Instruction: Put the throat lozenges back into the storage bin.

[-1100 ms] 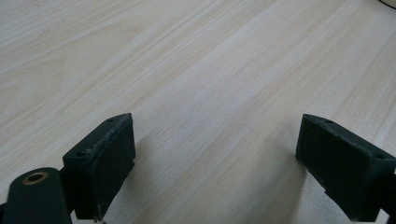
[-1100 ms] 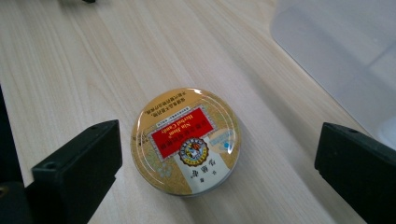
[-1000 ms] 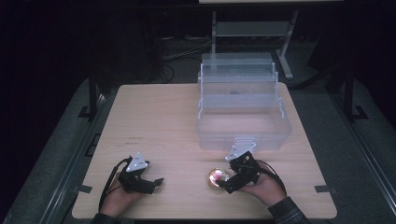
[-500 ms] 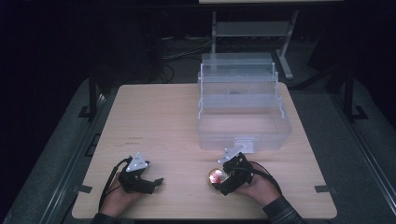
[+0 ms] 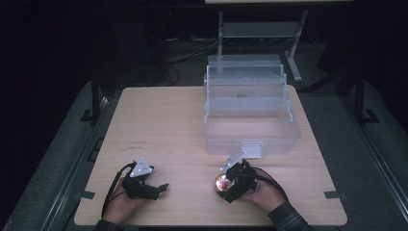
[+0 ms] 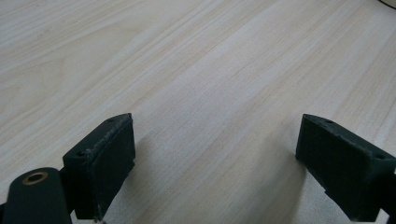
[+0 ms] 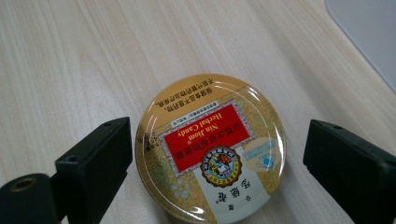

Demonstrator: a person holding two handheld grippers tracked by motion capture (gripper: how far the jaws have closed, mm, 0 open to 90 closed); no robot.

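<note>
A round gold candy tin point(image 7: 210, 149) with a red label lies flat on the wooden table, near the front edge point(image 5: 222, 183). My right gripper point(image 7: 217, 154) straddles it. Its jaws have just been closing: the left pad point(image 7: 100, 158) is at the tin's rim, while the right pad point(image 7: 345, 158) stands a little clear of it. In the high view my right gripper point(image 5: 230, 185) sits at the tin's right side, held by a hand. My left gripper point(image 5: 161, 188) rests at the front left. It is open over bare wood point(image 6: 215, 140), with nothing between its pads.
A clear plastic toolbox point(image 5: 250, 144) with stepped trays stands open on the table's right half, just beyond the right gripper. Its grey corner point(image 7: 369, 37) shows in the right gripper view. The wooden table point(image 5: 163, 125) is surrounded by dark floor and a metal stand behind.
My right gripper has shifted slightly left, so the tin now lies between its jaws, and the jaws have narrowed. The left gripper and the toolbox have not moved.
</note>
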